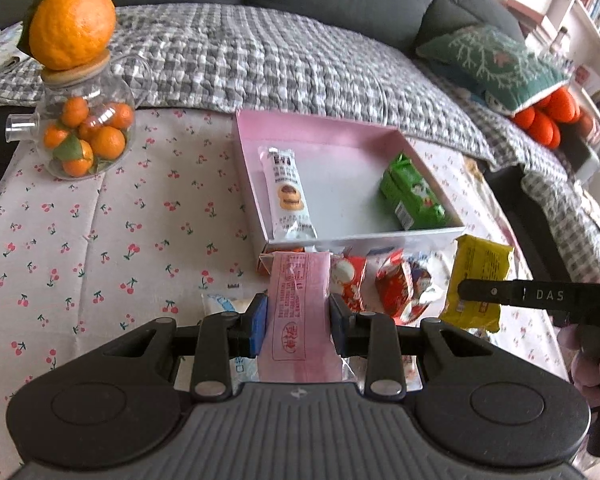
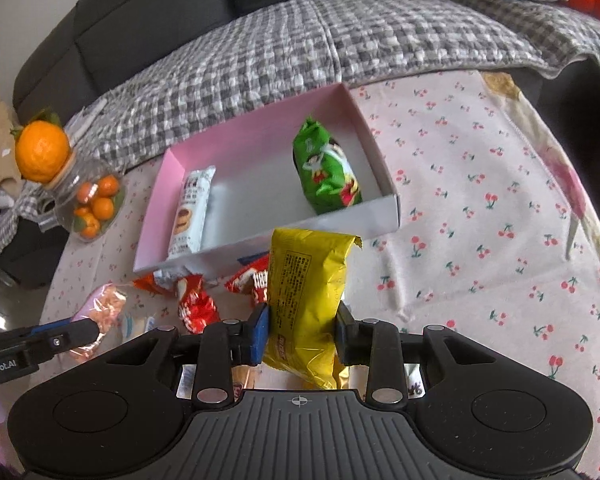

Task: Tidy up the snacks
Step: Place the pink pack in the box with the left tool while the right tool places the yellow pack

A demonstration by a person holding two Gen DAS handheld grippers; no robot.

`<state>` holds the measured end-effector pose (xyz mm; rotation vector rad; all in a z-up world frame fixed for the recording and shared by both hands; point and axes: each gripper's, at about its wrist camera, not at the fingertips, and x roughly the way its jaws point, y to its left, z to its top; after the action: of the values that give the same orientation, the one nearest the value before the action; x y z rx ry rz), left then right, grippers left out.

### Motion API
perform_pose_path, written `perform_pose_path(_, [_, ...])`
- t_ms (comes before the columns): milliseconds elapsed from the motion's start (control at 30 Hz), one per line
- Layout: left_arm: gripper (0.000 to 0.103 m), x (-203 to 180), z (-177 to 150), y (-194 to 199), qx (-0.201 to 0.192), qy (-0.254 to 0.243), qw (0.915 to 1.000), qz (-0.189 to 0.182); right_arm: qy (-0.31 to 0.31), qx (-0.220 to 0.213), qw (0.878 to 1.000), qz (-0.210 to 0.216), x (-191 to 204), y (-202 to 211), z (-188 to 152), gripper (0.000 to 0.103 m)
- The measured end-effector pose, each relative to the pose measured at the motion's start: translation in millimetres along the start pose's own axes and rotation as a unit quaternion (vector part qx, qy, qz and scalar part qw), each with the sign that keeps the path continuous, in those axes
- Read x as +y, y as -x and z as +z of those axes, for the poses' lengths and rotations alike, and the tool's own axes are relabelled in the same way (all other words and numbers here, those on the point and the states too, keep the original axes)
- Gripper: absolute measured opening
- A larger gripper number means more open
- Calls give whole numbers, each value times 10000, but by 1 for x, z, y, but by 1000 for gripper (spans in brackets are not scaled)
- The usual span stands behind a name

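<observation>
A pink box [image 1: 324,130] [image 2: 228,138] stands on the cherry-print tablecloth. Inside lie a white biscuit pack [image 1: 288,194] [image 2: 192,212] on the left and a green snack pack [image 1: 414,194] [image 2: 328,176] on the right. My left gripper [image 1: 298,318] is shut on a pink snack pack [image 1: 298,312], held just in front of the box. My right gripper [image 2: 302,328] is shut on a yellow snack pack [image 2: 306,300] [image 1: 480,280], also in front of the box. Several red and white snack packs [image 1: 380,280] [image 2: 196,300] lie on the cloth before the box.
A glass jar of small oranges [image 1: 86,132] [image 2: 92,204] with a big orange [image 1: 74,22] on its lid stands left of the box. A sofa with a grey checked blanket [image 1: 260,52] lies behind the table. A green cushion [image 1: 496,64] sits at the right.
</observation>
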<state>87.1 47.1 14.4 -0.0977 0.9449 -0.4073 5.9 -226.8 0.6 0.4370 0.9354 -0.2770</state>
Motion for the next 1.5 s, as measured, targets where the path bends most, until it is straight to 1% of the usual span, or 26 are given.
perform_pose_path(300, [29, -5, 13, -6, -353, 327, 9987, -189, -77, -270, 9996, 69, 9, 1, 16, 32])
perform_pose_path(533, [29, -14, 30, -35, -550, 514, 9967, -310, -145, -620, 9979, 155, 14, -8, 44, 32])
perform_pose_path(700, [29, -19, 39, -51, -745, 679, 9940, -435, -89, -818, 9964, 189, 14, -21, 64, 32])
perform_pose_path(833, [29, -20, 44, -64, -867, 856, 9911, -528, -17, -770, 9968, 217, 15, -38, 72, 33])
perform_pose_path(1133, [29, -24, 44, -87, -850, 1019, 9899, -509, 275, -444, 9986, 90, 21, -71, 69, 33])
perform_pose_path(1267, [29, -27, 43, -97, -784, 1009, 9909, -417, 262, -399, 9989, 31, 19, -79, 68, 33])
perform_pose_path(1300, [29, -27, 43, -98, -777, 982, 9914, -376, 259, -406, 9988, 22, 19, -80, 68, 32])
perform_pose_path(1333, [29, -27, 42, -100, -769, 951, 9919, -335, 247, -414, 9988, 3, 18, -81, 68, 28])
perform_pose_path(1500, [29, -29, 41, -105, -805, 783, 9936, -133, 228, -471, 9984, -220, 16, -83, 70, 26])
